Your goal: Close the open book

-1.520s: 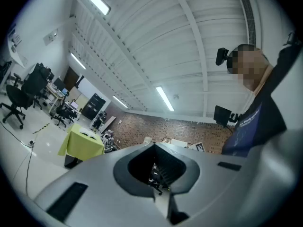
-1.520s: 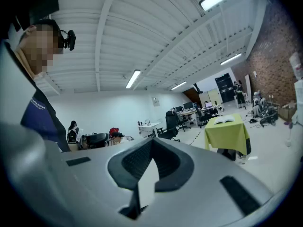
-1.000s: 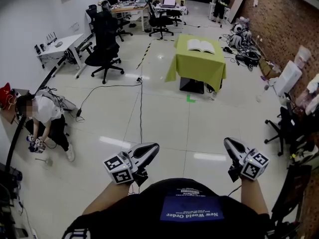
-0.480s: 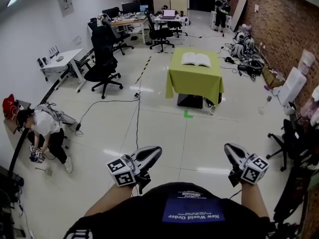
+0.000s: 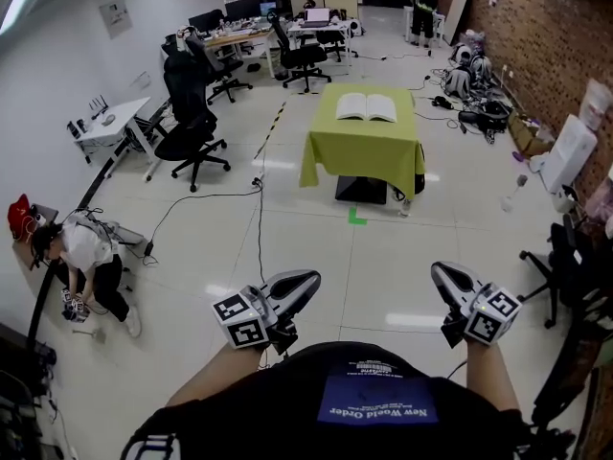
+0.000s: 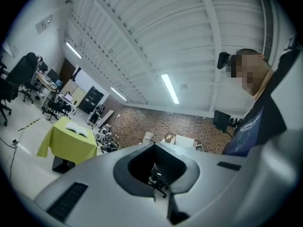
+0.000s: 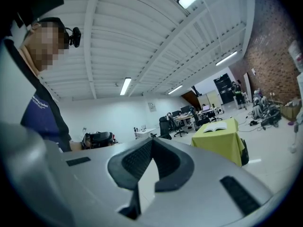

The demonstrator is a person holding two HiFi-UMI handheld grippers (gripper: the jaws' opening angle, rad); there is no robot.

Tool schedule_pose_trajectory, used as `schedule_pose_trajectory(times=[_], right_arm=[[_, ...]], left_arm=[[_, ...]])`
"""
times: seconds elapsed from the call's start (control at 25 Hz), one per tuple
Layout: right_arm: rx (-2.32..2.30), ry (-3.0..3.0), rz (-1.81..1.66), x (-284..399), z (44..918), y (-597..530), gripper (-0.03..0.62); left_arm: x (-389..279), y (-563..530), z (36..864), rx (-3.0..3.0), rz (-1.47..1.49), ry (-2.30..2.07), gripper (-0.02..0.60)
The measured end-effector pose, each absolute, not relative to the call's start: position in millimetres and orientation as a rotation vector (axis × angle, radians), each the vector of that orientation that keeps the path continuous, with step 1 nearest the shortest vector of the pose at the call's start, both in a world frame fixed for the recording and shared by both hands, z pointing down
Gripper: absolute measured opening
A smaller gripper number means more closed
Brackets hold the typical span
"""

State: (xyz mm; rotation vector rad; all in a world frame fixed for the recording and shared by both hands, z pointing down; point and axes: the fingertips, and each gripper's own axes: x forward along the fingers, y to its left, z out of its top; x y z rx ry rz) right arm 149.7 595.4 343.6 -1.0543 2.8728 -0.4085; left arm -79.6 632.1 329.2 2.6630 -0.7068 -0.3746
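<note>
An open book (image 5: pixel 366 106) lies flat, pages up, on a small table with a yellow-green cloth (image 5: pixel 364 151), far ahead across the floor. The book (image 6: pixel 78 130) shows small at the left of the left gripper view, and the book (image 7: pixel 217 127) at the right of the right gripper view. My left gripper (image 5: pixel 311 278) and right gripper (image 5: pixel 439 272) hang close in front of my body, far from the table. Both are shut with nothing held. The left gripper (image 6: pixel 155 148) and the right gripper (image 7: pixel 152 142) each show their jaws together.
Black office chairs (image 5: pixel 192 123) and desks stand at the back left. A person crouches on the floor (image 5: pixel 81 257) at the left among cables. Bags (image 5: pixel 479 103) lie along the brick wall at the right, and a chair (image 5: pixel 556 266) stands near my right side. Green tape (image 5: pixel 356 217) marks the floor.
I have moved forward across the floor: the table and book look larger and nearer. Both grippers stay shut and keep their place in front of my body.
</note>
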Motion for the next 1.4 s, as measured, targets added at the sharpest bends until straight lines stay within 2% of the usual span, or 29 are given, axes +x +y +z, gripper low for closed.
schedule_pose_trajectory(times=[0.32,0.92,1.4], right_arm=[[-1.146,2.877,-0.406,148,354,533,-0.014],[-1.284,2.810,-0.331,35,325,367,-0.014],[-1.163,2.884,-0.372,12,334,243,-0.014]], left_arm=[[-74,556,341,2.666,-0.396,-0.603,0.006],[-213,377,335,2.730,-0.391,-0.525,0.006],[-238,278,352,2.665,-0.395,-0.656,0.006]])
